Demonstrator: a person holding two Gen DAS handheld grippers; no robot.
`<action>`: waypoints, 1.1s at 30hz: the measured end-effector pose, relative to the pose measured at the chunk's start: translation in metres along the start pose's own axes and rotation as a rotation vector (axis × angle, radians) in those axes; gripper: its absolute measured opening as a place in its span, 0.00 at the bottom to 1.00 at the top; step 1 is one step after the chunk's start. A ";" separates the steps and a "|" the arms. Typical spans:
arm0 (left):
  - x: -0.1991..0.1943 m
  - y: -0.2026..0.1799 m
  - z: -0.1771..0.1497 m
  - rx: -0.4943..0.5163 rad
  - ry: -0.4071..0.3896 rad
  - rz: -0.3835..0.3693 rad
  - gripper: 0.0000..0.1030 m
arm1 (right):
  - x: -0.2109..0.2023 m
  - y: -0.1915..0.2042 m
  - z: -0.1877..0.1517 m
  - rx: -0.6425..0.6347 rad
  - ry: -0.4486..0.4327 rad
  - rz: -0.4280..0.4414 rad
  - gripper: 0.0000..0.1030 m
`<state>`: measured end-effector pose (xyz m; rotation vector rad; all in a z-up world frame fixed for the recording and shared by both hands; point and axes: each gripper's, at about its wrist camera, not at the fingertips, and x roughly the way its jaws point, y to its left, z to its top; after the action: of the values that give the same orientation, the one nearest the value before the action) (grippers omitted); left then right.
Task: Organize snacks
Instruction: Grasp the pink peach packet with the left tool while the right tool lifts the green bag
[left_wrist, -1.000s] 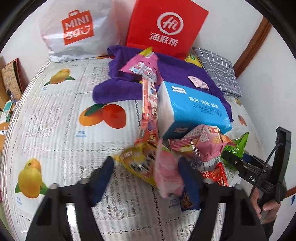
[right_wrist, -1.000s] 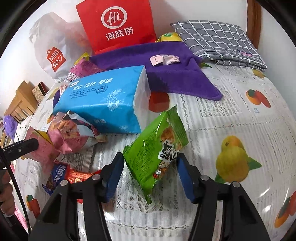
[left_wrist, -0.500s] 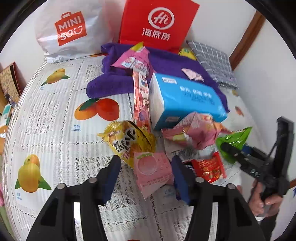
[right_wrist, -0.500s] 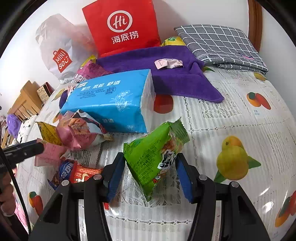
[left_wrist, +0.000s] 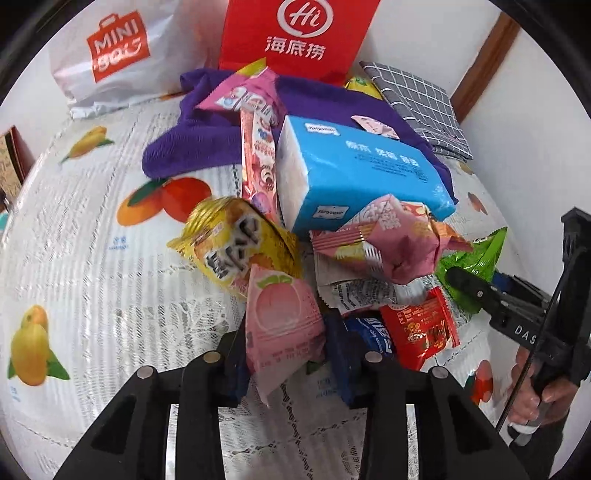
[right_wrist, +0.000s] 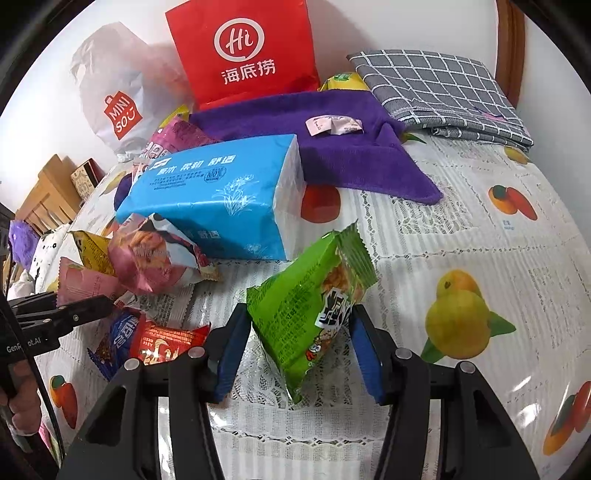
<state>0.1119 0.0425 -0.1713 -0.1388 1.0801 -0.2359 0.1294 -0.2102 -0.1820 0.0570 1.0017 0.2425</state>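
The left gripper (left_wrist: 286, 354) is closing on the pink peach packet (left_wrist: 282, 321): a second ago the blue pads stood wide on either side of a blurred pink packet, and now they press against its two flanks, with the packet's lower corner poking down between the fingers. It looks caught rather than merely framed. The packet still sits at the near edge of the snack heap on the tabletop (left_wrist: 92, 258), its top leaning against the yellow packet (left_wrist: 236, 245), which has itself come round to show its face since a moment ago.

The right gripper (right_wrist: 295, 354) has hardly changed. It holds the green packet (right_wrist: 314, 306) between its pads at a moderate width, tilted, with the top seal up and to the right, just in front of the blue tissue pack (right_wrist: 218, 203). It seems to be lifted clear of the cloth, though I cannot be sure.

So each hand now has one snack. The rest of the heap, the crumpled pink bag (left_wrist: 391, 240), the red sachet (left_wrist: 421, 328) and the dark blue wrapper (left_wrist: 376, 336), lies untouched between the two grippers, so I would judge the sorting only begun. Where the snacks are meant to go is not plain from here; the red paper bag (left_wrist: 299, 37) and the white shopping bag (left_wrist: 122, 55) at the back are candidates.
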 end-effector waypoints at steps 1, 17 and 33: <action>-0.002 0.000 0.000 0.001 -0.003 -0.002 0.30 | -0.001 0.000 0.000 0.000 -0.003 -0.001 0.53; -0.059 0.003 0.014 -0.008 -0.125 -0.016 0.19 | -0.042 0.010 0.024 -0.031 -0.084 -0.009 0.52; -0.075 0.022 0.021 -0.057 -0.164 -0.027 0.19 | -0.045 0.019 0.028 -0.032 -0.095 0.011 0.52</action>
<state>0.0991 0.0833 -0.1021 -0.2206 0.9222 -0.2139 0.1263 -0.2005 -0.1263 0.0445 0.9033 0.2635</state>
